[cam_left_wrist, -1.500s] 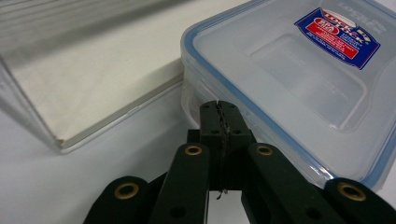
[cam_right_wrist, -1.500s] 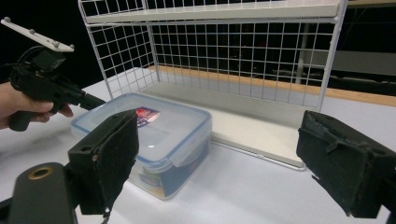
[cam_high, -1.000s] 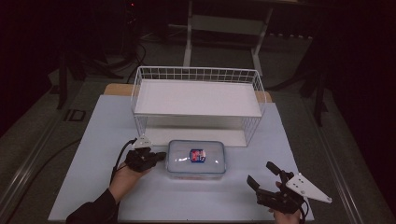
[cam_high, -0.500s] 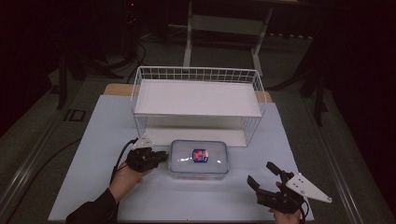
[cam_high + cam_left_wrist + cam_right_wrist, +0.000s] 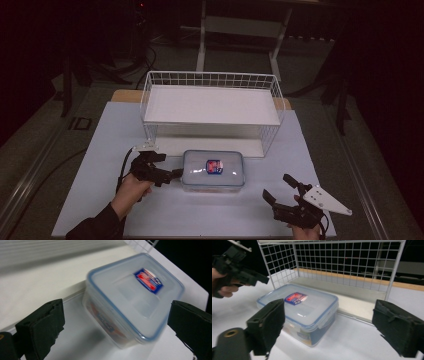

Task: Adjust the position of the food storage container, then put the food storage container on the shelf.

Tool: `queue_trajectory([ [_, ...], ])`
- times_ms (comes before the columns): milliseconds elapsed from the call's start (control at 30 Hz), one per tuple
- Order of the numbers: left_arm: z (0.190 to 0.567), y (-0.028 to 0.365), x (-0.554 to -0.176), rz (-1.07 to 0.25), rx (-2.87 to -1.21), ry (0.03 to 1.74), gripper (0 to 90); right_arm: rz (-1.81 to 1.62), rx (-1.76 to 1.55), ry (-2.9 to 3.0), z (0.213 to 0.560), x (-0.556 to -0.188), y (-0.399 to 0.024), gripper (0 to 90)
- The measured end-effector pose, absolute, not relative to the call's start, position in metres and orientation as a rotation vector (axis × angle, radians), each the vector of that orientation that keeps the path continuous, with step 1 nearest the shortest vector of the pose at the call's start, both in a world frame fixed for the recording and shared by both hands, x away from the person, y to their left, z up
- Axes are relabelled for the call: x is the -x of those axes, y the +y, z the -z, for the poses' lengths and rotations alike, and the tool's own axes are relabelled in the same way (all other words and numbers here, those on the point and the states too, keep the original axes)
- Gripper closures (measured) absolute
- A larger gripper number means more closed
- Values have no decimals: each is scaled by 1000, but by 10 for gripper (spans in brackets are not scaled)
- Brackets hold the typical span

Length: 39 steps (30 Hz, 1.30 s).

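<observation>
left hand-held gripper [image 5: 172, 175] just opened off the container [image 5: 213, 170] — label blurred.

You won't get any readable text here. The clear container [image 5: 213, 171] has a blue-and-red sticker [image 5: 214, 166] on its lid; its print is too small and blurred to read in any view. A second label [image 5: 303, 336] on the container's side wall is blurred too. No numbers or signs legible elsewhere.
</observation>
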<state>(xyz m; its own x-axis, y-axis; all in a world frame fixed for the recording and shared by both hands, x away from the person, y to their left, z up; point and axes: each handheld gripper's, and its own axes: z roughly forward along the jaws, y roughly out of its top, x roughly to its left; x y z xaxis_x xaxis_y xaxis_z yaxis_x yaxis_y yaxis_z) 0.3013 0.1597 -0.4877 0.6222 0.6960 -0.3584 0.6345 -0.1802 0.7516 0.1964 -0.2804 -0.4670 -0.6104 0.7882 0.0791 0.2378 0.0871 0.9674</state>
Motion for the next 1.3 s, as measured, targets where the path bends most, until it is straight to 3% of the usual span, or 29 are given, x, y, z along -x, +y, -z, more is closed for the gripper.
queue_trajectory([
  [133,492,159,-309,-52,-1861,1126,19,-1511,-996,1905,467,-196,-278,106],
  [533,512,157,-337,376,-1749,1313,71,-1498,-902,1874,465,-191,-267,107],
  [733,525,155,-346,520,-1723,1347,175,-1518,-853,1867,462,-186,-263,107],
  [767,526,155,-346,535,-1718,1348,244,-1516,-850,1863,462,-185,-262,107],
  [933,532,159,-349,670,-1644,1323,414,-1531,-863,1878,463,-185,-261,107],
  [967,532,158,-349,679,-1645,1320,455,-1536,-875,1878,463,-185,-261,107],
  [1133,527,158,-348,654,-1680,1300,496,-1544,-901,1924,465,-189,-261,147],
  [1300,523,159,-344,622,-1717,1235,524,-1517,-923,2004,465,-200,-259,283],
])
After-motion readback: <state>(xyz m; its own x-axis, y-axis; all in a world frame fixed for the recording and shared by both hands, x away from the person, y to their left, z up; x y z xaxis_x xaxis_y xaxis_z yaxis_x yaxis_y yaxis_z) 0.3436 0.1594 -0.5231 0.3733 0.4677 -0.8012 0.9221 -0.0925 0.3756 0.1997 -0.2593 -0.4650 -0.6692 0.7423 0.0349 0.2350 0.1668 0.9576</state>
